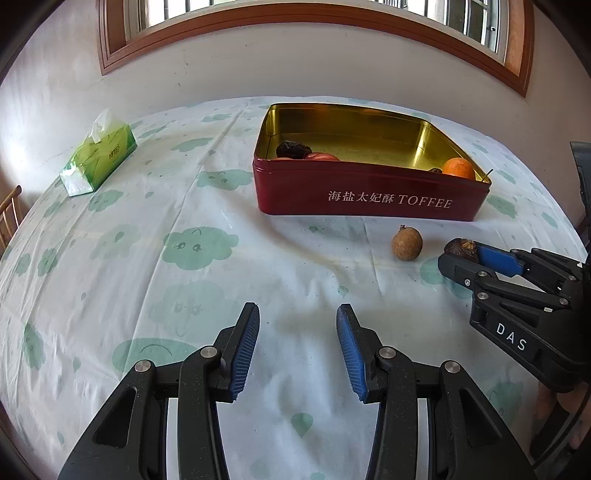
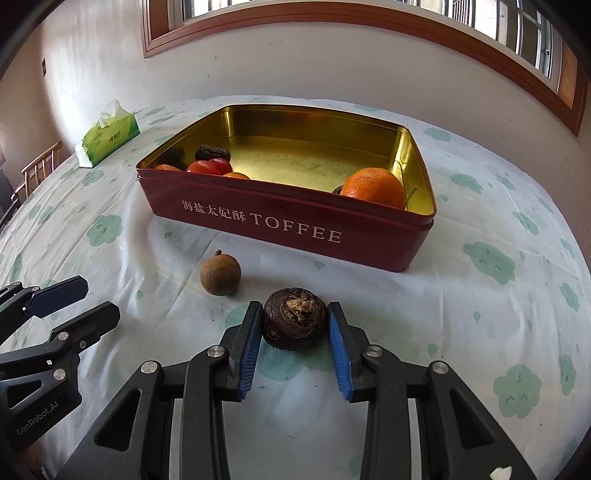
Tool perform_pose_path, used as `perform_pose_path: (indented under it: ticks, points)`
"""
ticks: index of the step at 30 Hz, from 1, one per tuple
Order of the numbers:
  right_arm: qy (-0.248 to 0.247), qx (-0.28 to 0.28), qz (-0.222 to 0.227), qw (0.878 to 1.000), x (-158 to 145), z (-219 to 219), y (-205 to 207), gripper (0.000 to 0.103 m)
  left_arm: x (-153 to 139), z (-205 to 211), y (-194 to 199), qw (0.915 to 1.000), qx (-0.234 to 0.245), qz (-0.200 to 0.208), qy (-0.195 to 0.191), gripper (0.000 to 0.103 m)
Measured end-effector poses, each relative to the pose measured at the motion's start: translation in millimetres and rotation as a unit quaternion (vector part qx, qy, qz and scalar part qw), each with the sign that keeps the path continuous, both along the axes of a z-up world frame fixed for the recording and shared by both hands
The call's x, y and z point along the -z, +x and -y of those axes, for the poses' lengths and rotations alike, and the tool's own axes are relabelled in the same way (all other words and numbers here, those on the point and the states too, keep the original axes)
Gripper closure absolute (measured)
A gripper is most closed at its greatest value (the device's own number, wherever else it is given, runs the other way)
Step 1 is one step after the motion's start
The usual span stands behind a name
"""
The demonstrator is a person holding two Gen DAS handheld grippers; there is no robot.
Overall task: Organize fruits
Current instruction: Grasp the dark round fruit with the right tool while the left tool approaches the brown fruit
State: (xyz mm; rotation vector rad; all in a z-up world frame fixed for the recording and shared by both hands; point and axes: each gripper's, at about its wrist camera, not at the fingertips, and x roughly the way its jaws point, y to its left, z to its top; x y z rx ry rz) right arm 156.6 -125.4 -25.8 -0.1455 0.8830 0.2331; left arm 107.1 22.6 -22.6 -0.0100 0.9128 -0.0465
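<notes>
Ridged blue pads of right tool (image 2: pixel 294 325) flank wrinkled dark-brown bulb (image 2: pixel 294 322).

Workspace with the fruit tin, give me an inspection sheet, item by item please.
Surface: table under a white cloth with green cloud prints, creased.
Job's things: red toffee tin open, holding an orange, tomatoes and a dark fruit; brown round fruit and dark water chestnut on the cloth in front of it.
Clutter: green tissue pack.
Grippers: right gripper has its pads on the water chestnut's sides; left gripper open, empty.
Cables: nothing seen.
Surroundings: white wall, wood-framed window, wooden chair at left.
</notes>
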Motion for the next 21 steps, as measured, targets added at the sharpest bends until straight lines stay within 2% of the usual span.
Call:
perform_pose_path:
  ticks: [21]
  points:
    - [-0.006, 0.081, 0.001, 0.997, -2.8, 75.1, 3.2, 0.071, 0.3, 49.0, 27.8, 0.9978, 0.066, 0.01, -0.01, 0.058]
